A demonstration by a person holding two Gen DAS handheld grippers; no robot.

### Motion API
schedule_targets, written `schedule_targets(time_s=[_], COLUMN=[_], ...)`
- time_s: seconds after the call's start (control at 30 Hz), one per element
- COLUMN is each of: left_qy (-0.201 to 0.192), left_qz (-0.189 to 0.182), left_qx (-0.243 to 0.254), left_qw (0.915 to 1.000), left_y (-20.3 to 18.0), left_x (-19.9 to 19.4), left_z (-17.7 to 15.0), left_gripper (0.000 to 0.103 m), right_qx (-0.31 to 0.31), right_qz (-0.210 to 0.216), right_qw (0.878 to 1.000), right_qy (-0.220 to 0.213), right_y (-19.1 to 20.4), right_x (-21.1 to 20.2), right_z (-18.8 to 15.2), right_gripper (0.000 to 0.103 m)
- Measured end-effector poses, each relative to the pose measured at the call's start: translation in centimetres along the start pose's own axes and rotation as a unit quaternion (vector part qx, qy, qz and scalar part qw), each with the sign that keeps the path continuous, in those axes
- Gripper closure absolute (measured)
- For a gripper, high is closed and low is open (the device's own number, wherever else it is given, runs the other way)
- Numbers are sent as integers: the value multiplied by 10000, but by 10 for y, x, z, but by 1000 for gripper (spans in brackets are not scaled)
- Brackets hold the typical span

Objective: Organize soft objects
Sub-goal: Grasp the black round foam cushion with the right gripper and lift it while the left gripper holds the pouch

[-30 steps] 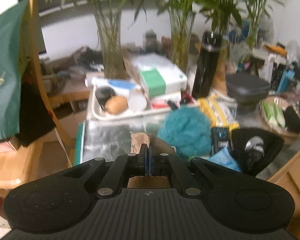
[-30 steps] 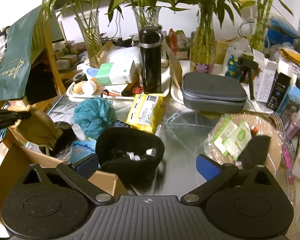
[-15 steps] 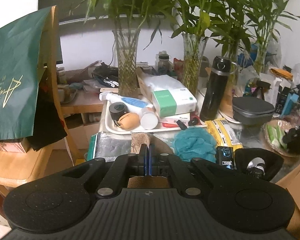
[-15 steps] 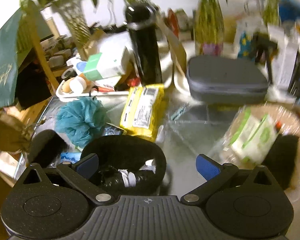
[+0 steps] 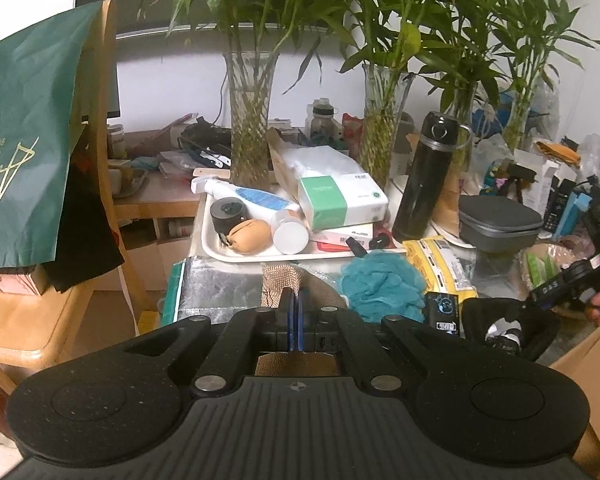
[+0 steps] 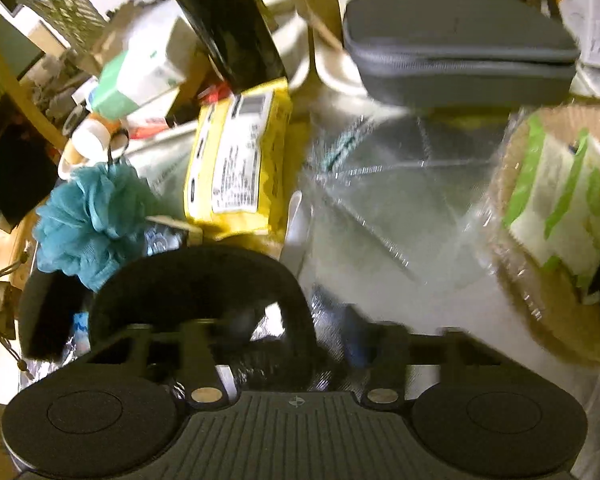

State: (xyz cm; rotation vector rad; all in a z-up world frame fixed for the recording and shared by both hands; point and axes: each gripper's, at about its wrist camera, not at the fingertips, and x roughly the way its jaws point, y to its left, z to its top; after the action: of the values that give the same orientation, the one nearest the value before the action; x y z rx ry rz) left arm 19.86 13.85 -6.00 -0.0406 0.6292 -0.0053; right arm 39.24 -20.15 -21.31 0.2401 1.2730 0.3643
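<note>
My left gripper [image 5: 296, 312] is shut on a tan mesh drawstring pouch [image 5: 280, 280], held above the table's near edge. A black soft pouch [image 6: 196, 276] with small items inside stands at the near edge of the foil-covered table [image 6: 380, 208]. My right gripper [image 6: 304, 340] points steeply down at it, its jaws closing with the pouch's right rim pinched between them; this view is blurred. The left wrist view shows the right gripper [image 5: 540, 300] at the black pouch [image 5: 500, 320]. A teal bath pouf [image 5: 380, 284] lies just left of the pouch.
A yellow pack [image 6: 236, 160], a black flask [image 5: 428, 176] and a grey zip case [image 6: 460, 56] stand behind. A wicker basket [image 6: 540, 312] sits right, a white tray [image 5: 220, 248] of toiletries back left. A chair holds a green bag [image 5: 20, 140]. A cardboard box [image 5: 588, 360] is lower right.
My right gripper came down onto the black pouch and its jaws went from wide apart to nearly together on the rim. The left gripper tilted up slightly, still holding the tan pouch.
</note>
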Motion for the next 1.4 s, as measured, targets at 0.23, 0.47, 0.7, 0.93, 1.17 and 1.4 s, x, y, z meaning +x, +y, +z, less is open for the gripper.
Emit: schedule_targets(time_s=[0.23,0.47,0.7,0.93,1.17,1.4], left_qy=[-11,-91,-298,-543,-786,-886], left_qz=[24,9,69,77,9,-125], left_qx=[-1,-36,-60,21,188,339], left_qw=[10000,10000,9995,9985,9967,9954], left_y=[-1,0,-1,-7,-21,-42], left_x=[-1,-3,-8,-22,-54,-88], left_z=[-1,1,8,22,38,47], left_gripper=[101,101,101,101,101,101], right_qx=[-227,-598,-924,-1250,-1622,-1881], right_qz=[239,479,768,733,721,914], right_qw=[9953,9775,9615,9486,9334,9193], right_qy=[-914,-1966,-2472,-2815,-3119,-3335], right_y=[16,29,41,60,83,98], right_x=[-44,-93,-123,-160,-212,-259], right_z=[-6,-13,-13,-19,-37,-63], right_gripper=[92,93,93,93,93,93])
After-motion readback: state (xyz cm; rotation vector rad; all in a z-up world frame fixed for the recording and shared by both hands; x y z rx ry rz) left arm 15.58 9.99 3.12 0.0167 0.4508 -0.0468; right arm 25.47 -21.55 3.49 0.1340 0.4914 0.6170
